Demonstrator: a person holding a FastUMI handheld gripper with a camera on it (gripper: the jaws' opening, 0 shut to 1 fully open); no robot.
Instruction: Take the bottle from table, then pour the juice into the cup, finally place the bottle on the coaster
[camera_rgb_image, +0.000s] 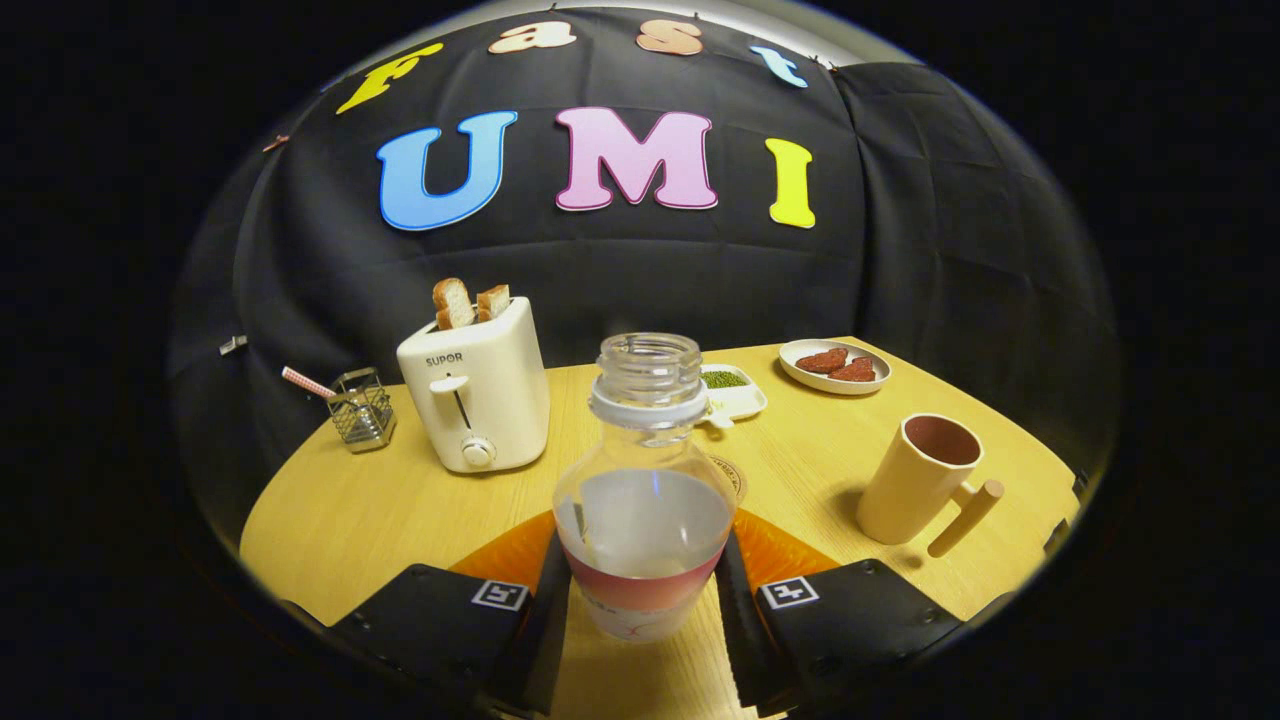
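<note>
Bottle grasped, pour not started.
Gripper (645, 590) clamps upright, uncapped bottle (645, 500) at lower centre, juice inside; cup (920, 480) at right looks empty; orange coaster (775, 550) behind bottle on worktop (340, 510).

A black cloth wall (930, 250) is hung behind a light wooden table (370, 510), creased at its right. A pale strip of ceiling (790, 25) is seen above the cloth, and the tabletop is evenly lit
</note>
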